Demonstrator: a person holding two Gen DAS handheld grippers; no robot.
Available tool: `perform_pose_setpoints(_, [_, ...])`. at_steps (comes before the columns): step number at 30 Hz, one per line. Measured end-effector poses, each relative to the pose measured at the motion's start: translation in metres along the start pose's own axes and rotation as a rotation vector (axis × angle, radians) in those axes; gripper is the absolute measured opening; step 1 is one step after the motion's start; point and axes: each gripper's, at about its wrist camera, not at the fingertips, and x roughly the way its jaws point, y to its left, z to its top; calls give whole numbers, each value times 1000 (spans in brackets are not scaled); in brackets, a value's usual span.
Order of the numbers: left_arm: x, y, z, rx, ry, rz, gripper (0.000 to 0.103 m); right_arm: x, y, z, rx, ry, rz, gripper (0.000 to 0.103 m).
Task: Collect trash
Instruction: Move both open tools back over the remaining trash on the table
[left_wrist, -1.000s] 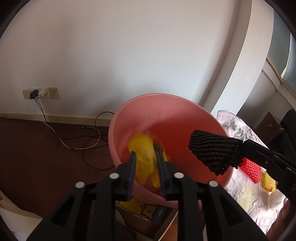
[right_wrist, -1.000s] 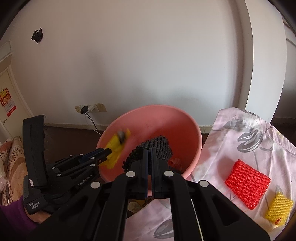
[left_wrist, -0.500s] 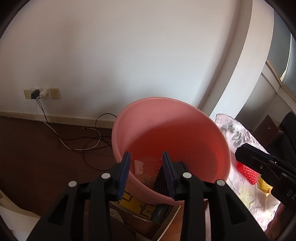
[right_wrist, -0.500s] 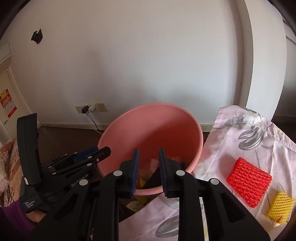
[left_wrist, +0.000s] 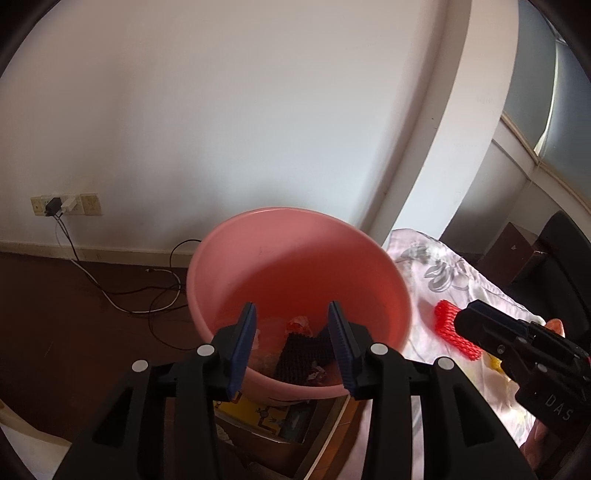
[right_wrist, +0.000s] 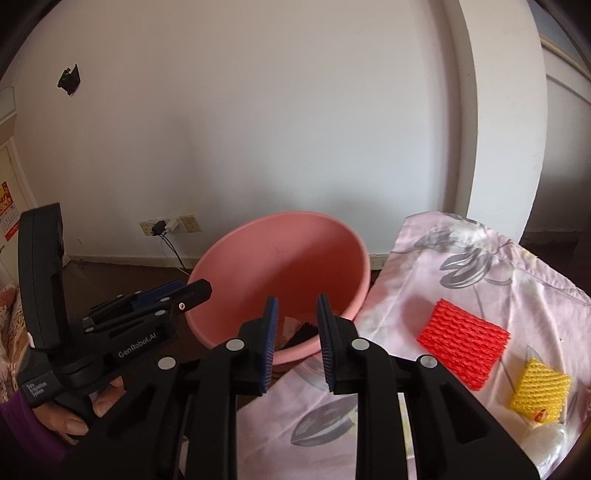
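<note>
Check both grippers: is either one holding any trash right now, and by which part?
Nothing is held. The left gripper is opening with an empty gap; the right gripper is open and empty too. The black foam net lies loose in the pink basin.

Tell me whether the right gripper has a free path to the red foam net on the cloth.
Probably yes. The right gripper is open and empty, and the red foam net lies bare on the floral cloth just to its right, with nothing on top or between them.
</note>
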Motion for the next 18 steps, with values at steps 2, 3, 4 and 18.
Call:
perform_pose_setpoints(2, [-1,-7,0,15,0,-15,40,-6,-3,-3,3,-5,-8,22])
perform_pose_setpoints(3, [-2,-10,0,22,1,-21,40,-11,-5,-5,7,-11,-12,22])
perform_pose_setpoints(4, [-3,-15,-1,32,1,-29,40,-15,-6,-8,8,-19,-17,22])
perform_pose_setpoints(18, [-10,-79,-15,165,14,-154,40,-65,-44,-53,61,19,-124,22])
